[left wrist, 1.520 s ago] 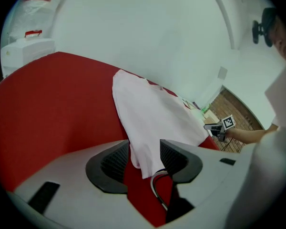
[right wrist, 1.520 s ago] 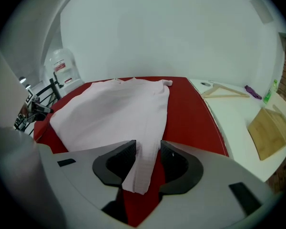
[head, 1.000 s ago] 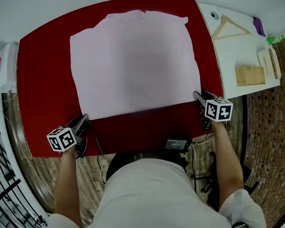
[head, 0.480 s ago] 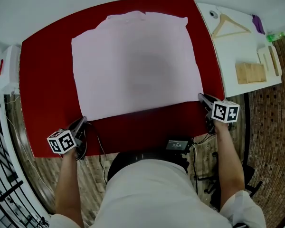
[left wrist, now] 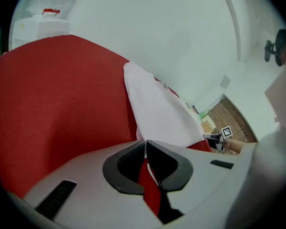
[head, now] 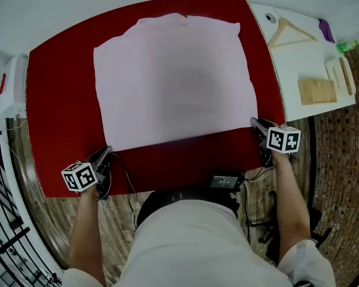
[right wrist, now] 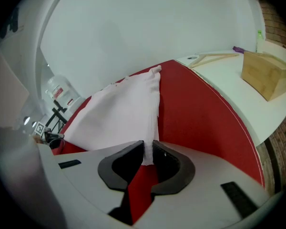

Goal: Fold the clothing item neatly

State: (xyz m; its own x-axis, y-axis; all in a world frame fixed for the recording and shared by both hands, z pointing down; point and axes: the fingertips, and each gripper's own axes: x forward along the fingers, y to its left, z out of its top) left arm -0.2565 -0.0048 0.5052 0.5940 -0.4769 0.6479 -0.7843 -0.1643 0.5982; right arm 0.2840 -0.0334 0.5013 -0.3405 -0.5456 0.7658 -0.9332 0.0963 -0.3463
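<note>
Status: barely started. Seeing pale pink garment [head: 173, 82] spread flat in one layer on red worktop [head: 54, 100], covering most of it. No fold made yet.

Reading left tongs [head: 106, 153] as closed tight at the near-left corner, with what looks like a thin sliver of fabric pinched between the jaws in the left gripper view. Reading right tongs [head: 254, 122] as having just been closing, now clamped on the near-right corner, with cloth plainly between the jaws in the right gripper view.

Done so far: grabbed both near corners. Not yet lifted; near hem flat on the worktop.

Left to do, as a guess: lift near edge, carry over to far edge for the first fold, then fold again and square up. Counting essentially all the folding as outstanding.

Worth watching: thin bite on the left corner, likely to slip on lift.
</note>
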